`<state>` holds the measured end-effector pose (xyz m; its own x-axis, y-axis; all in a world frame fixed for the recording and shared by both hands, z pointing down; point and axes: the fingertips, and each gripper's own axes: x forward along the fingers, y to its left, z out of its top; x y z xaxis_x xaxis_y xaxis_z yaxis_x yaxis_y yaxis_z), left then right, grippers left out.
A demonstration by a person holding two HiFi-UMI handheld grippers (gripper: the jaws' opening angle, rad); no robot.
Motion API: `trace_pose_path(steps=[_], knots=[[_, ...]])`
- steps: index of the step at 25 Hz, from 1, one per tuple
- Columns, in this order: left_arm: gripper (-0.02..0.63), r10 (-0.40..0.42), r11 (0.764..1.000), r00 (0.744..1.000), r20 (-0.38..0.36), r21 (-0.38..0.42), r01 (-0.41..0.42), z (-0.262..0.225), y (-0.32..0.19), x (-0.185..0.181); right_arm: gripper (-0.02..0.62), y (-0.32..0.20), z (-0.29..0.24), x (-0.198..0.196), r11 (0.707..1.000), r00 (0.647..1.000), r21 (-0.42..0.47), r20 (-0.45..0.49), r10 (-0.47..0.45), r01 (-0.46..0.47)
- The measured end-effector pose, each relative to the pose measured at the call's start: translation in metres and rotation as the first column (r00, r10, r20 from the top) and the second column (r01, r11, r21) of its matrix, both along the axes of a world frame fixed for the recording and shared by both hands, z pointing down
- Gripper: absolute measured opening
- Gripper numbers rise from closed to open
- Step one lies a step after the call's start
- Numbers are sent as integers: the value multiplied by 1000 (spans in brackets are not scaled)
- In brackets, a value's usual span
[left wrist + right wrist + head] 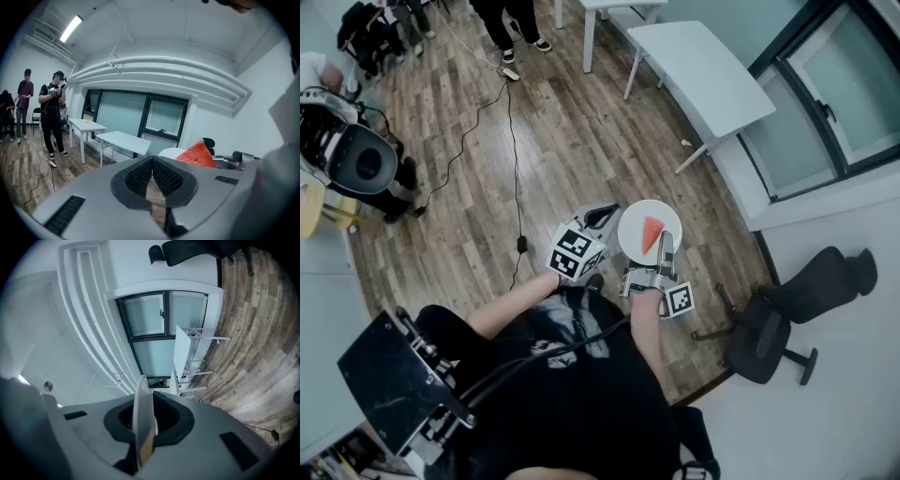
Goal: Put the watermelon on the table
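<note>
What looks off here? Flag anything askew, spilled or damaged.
Nothing looks spilled or damaged. One oddity: the white plate with the watermelon slice hangs over the floor, pinched only at its rim by the right claw, short of the white table. The left claw is shut and empty.

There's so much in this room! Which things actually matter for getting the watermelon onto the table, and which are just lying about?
Part of the job:
- watermelon slice
- white plate under it
- right gripper, shut on the plate's rim
- white table ahead

Just lying about:
- black office chair
- floor cable
- people standing
- left gripper, shut and empty
</note>
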<state>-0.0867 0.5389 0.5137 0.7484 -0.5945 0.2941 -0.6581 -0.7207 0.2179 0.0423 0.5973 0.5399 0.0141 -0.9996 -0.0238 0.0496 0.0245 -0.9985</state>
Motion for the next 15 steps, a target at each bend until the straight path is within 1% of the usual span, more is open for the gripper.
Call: trace_pose_path(steps=[8,11,15], knots=[[6,-11,1000,1000,-6,-12,11,0,-5,-2,28,-6,2,-2,1000,1000,-3,-16,-26,26],[6,-4,999,1000,-2,-32,4,8,-1,10,28,-3,9,19,1000,999,28,-47,8,-7],[6,7,1000,1000,10,-25,-7,12,-12,36,29,-11,17,47,998,1000,51,-1,31,-31]])
